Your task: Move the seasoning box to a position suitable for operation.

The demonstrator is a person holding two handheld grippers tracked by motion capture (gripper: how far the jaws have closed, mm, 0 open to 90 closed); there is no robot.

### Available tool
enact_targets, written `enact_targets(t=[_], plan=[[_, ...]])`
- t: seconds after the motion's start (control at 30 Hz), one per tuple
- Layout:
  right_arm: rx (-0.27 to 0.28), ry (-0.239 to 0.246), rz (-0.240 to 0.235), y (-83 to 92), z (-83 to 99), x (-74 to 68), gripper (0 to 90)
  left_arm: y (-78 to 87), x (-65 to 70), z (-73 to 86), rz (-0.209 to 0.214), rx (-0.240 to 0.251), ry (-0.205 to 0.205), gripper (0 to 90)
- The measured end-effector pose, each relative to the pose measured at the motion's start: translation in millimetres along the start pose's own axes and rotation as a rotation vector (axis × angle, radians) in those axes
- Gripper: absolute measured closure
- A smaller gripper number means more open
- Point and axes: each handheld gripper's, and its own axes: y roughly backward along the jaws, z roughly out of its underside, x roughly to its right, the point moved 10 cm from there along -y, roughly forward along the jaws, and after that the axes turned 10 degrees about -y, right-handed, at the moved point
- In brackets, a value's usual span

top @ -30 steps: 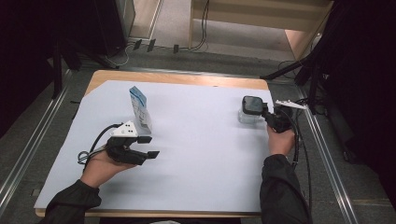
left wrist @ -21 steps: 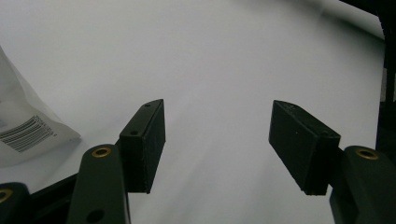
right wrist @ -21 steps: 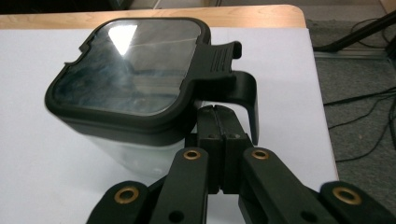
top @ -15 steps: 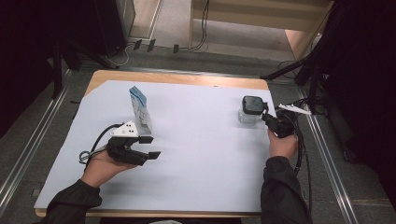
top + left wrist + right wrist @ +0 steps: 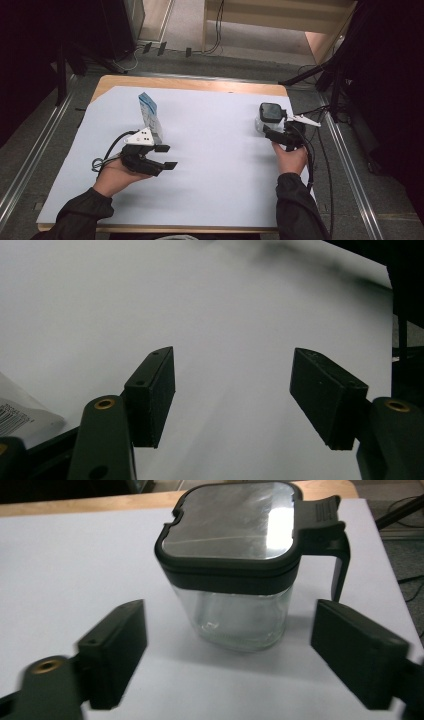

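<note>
On the table (image 5: pixel 220 200), the pouch (image 5: pixel 150 116) stands upright at the left, toward the far edge. My left gripper (image 5: pixel 162 156) lies just in front of it, on the near side, jaws pointing toward the table's middle with nothing between them. The jar (image 5: pixel 267 120) stands at the far right. My right gripper (image 5: pixel 272 131) sits directly before it, jaws either side, not touching. Pouch and jar are well apart.
</note>
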Motion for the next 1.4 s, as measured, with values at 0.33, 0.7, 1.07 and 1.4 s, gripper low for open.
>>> enact_targets(t=[0.33, 0.7, 1.07, 1.4], plan=[[0.010, -0.036, 0.027, -28.7, -0.8, -5.1, 0.4, 1.0, -10.7, 2.7, -0.018, 0.003, 0.018, 34.9], [0.004, -0.015, 0.090, -53.5, -2.9, 2.3, 2.7, 7.9, -7.0, 9.2, -0.043, 0.001, 0.031, 34.8], [0.029, 0.014, 0.117, -73.2, -9.8, 2.2, 8.4, 18.5, -6.8, 18.8, -0.071, -0.003, 0.057, 34.4], [0.034, 0.053, 0.140, -78.9, -9.5, 4.4, 11.4, 23.4, -7.8, 22.5, -0.087, 0.000, 0.076, 34.2]])
